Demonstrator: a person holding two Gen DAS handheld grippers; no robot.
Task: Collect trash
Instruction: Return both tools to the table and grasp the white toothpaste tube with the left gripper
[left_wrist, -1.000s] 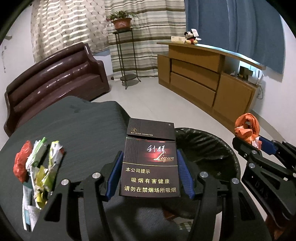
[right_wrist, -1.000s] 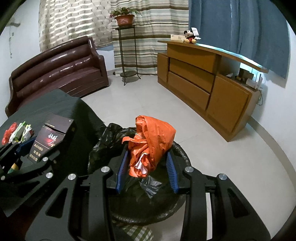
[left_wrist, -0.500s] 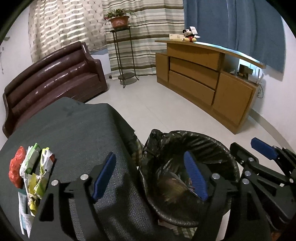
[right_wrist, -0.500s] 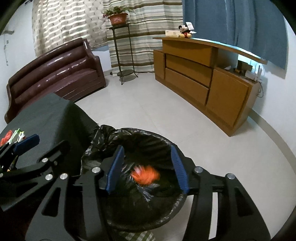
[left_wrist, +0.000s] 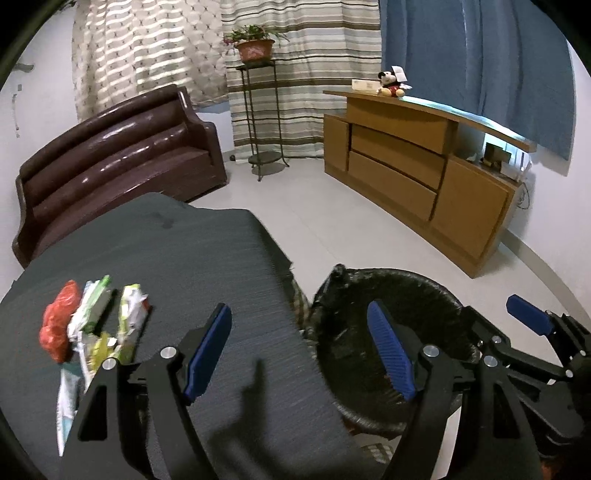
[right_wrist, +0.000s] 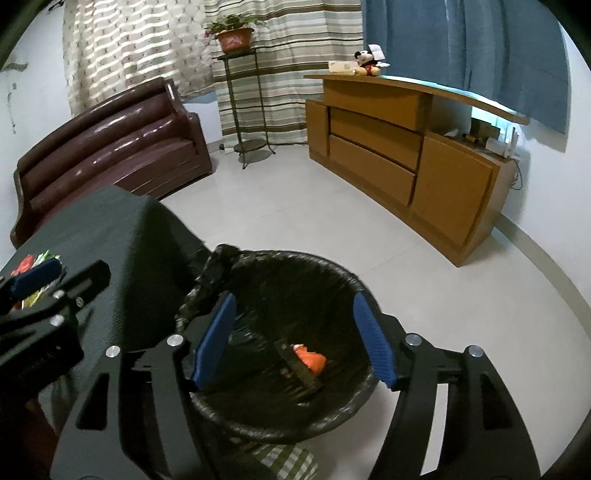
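Right wrist view: right gripper, jaws opening and empty, over the lined bin; orange wrapper inside. Left gripper is held wide, empty. Remaining trash pile (on the dark table) is best approached low, pinched singly.

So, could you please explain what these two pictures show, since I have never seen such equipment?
A person carries two tools, each a hand-held gripper with blue-padded fingers and a wide-angle camera looking along them. One picture comes from the left hand-held gripper, open and empty, over the edge of a dark-covered table where a pile of wrappers lies. The other comes from the right hand-held gripper, its jaws opening with nothing between them, above a black-lined trash bin. In the bin lie an orange bag and a dark box.
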